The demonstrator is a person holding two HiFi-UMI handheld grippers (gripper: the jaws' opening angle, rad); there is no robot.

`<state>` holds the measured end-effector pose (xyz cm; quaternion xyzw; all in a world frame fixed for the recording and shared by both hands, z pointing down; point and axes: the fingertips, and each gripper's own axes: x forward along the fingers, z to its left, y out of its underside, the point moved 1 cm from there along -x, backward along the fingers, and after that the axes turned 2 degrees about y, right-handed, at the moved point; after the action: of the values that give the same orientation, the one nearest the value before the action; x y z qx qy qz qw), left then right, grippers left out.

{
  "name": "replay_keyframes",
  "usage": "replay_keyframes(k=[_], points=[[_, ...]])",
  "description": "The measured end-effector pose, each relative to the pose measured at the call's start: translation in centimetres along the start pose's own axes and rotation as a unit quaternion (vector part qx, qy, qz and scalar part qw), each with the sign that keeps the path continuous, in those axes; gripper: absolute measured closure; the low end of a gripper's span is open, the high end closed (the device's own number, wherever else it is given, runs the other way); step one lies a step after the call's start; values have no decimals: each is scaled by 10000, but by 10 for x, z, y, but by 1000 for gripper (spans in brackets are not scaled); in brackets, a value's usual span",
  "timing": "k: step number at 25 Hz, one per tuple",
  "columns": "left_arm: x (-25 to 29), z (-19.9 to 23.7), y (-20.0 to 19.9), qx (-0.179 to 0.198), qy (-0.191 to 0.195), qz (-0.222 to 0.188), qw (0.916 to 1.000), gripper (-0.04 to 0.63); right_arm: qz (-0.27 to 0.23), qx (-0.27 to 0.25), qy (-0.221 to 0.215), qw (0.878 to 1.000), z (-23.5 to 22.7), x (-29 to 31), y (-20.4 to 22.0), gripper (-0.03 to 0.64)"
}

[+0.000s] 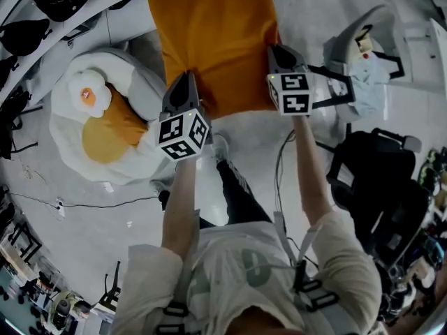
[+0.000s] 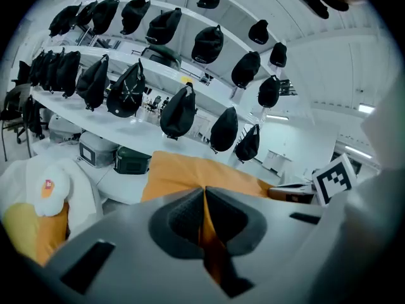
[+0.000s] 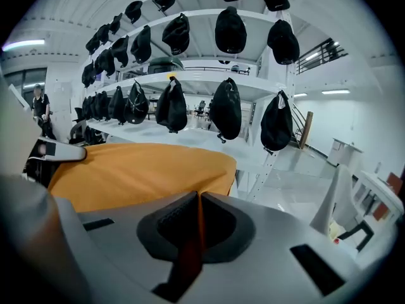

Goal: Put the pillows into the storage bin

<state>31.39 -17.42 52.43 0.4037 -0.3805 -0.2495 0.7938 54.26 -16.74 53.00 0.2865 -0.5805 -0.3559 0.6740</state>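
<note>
In the head view, the large flat orange fabric pillow (image 1: 209, 40) hangs just right of the white round soft storage bin (image 1: 143, 82). The left gripper (image 1: 185, 77) and right gripper (image 1: 274, 51) pinch its near edge, probably to carry it flat. The left gripper view shows jaws clenched on orange cloth. The right gripper view shows the same.

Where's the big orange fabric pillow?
Head view, top centre: big orange fabric pillow pinched by left tool and right tool, right of the soft white bin.
</note>
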Motion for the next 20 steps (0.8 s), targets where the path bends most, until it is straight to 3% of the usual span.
replay_keyframes(k=[4, 13, 19, 20], points=[[25, 14, 29, -71, 3, 88, 9999, 584, 60, -66, -5, 10000, 0, 28, 20, 601], [99, 56, 129, -253, -165, 383, 9988, 584, 379, -202, -68, 9991, 2, 118, 118, 601], [121, 67, 159, -468, -259, 626, 9966, 582, 650, -289, -61, 9974, 0, 145, 146, 601], [123, 73, 161, -410, -350, 707, 9960, 545, 748, -228, -2, 9969, -3, 152, 151, 600]])
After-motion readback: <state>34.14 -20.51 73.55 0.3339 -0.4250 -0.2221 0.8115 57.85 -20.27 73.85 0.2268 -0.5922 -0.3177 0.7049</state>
